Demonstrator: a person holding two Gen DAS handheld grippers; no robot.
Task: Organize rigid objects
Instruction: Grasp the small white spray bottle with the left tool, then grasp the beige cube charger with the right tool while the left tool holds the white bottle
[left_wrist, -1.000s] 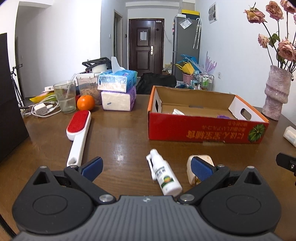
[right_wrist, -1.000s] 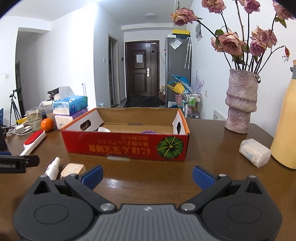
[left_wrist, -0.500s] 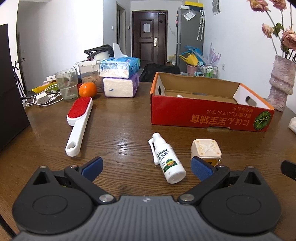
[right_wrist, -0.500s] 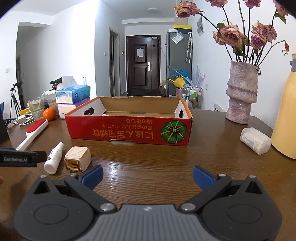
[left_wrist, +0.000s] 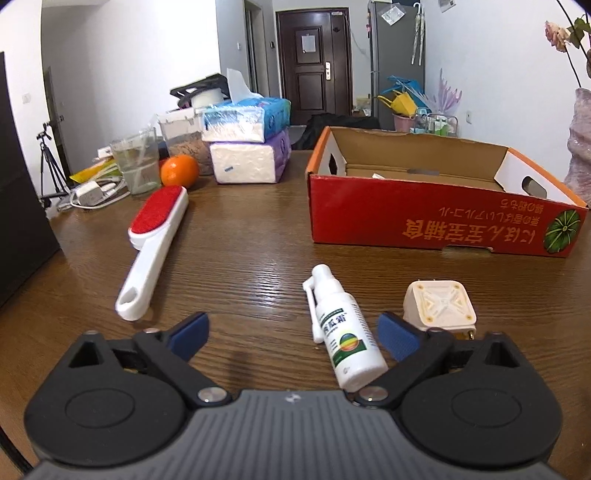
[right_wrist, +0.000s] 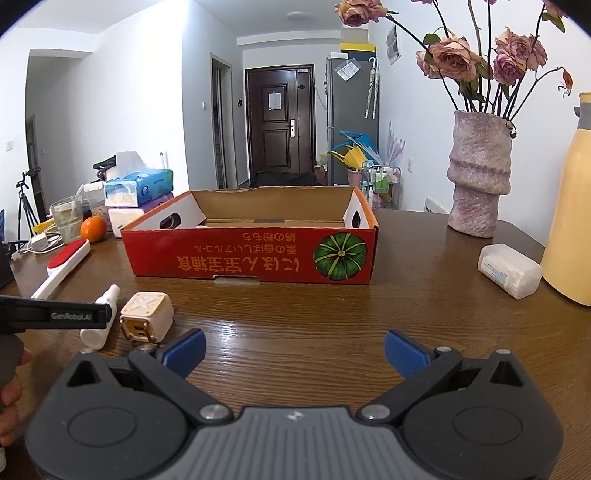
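On the wooden table, left wrist view: left gripper, jaws apart and closing, pads touching nothing. One white spray bottle, lying flat between the jaws, nearer the right pad, nozzle pointing away. One cream cube-shaped plug, just beside the bottle, outside the right pad. One red-and-white lint brush, lying well off to the left. One red cardboard box, open-topped, beyond the bottle.

Right wrist view: right gripper, jaws wide apart over bare table, nothing between them. Bottle and plug at lower left, partly behind the other gripper's black finger. Box centre; white plastic case at right, near a stone vase of dried roses.
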